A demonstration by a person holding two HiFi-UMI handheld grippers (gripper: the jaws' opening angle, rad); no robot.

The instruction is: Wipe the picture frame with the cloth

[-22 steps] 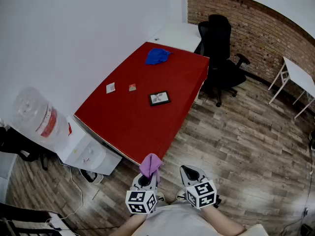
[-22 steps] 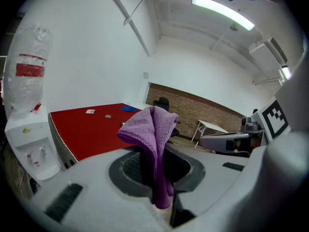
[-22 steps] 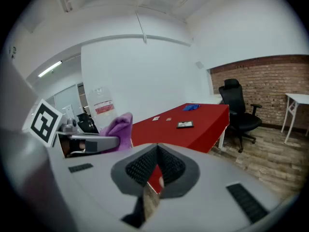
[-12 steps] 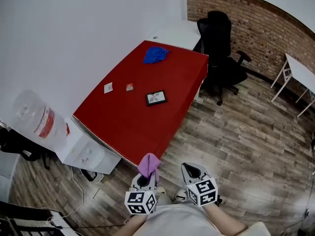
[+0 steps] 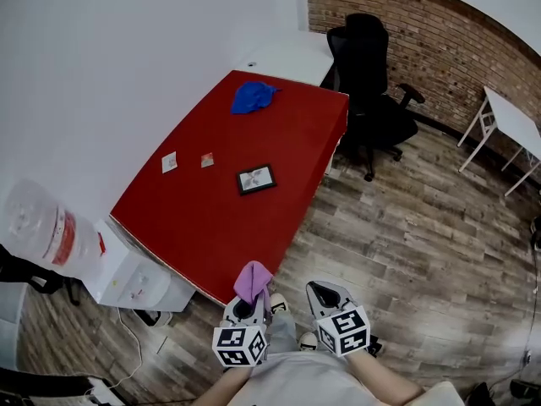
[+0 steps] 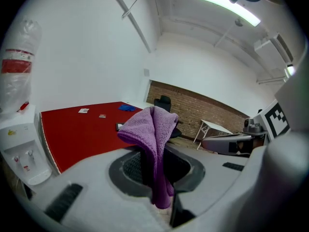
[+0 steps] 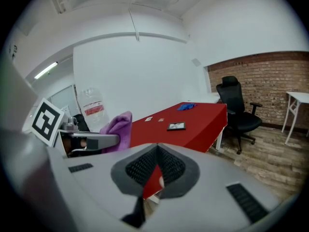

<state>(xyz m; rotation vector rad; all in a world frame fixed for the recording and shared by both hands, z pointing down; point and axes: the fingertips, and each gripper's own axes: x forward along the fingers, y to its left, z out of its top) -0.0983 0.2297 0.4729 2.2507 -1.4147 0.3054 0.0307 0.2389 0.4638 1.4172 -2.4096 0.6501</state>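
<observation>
The picture frame (image 5: 256, 178), small, dark-rimmed and flat, lies near the middle of the red table (image 5: 194, 218); it also shows far off in the left gripper view (image 6: 119, 126) and the right gripper view (image 7: 176, 126). My left gripper (image 5: 249, 304) (image 6: 155, 166) is shut on a purple cloth (image 5: 254, 281) (image 6: 153, 132), which stands up out of its jaws and shows in the right gripper view (image 7: 119, 127). My right gripper (image 5: 326, 298) (image 7: 155, 172) is shut with nothing in it. Both hang over the wooden floor, short of the table's near corner.
On the table lie a blue cloth (image 5: 252, 96) at the far end and two small cards (image 5: 188, 161) on the left. A black office chair (image 5: 372, 83) stands at the far right corner, a water dispenser (image 5: 59, 244) at the near left, and a white side table (image 5: 511, 125) to the right.
The table and frame have slid left and slightly down in the head view as the person shifts. Both grippers keep their pose, the left still shut on the purple cloth.
</observation>
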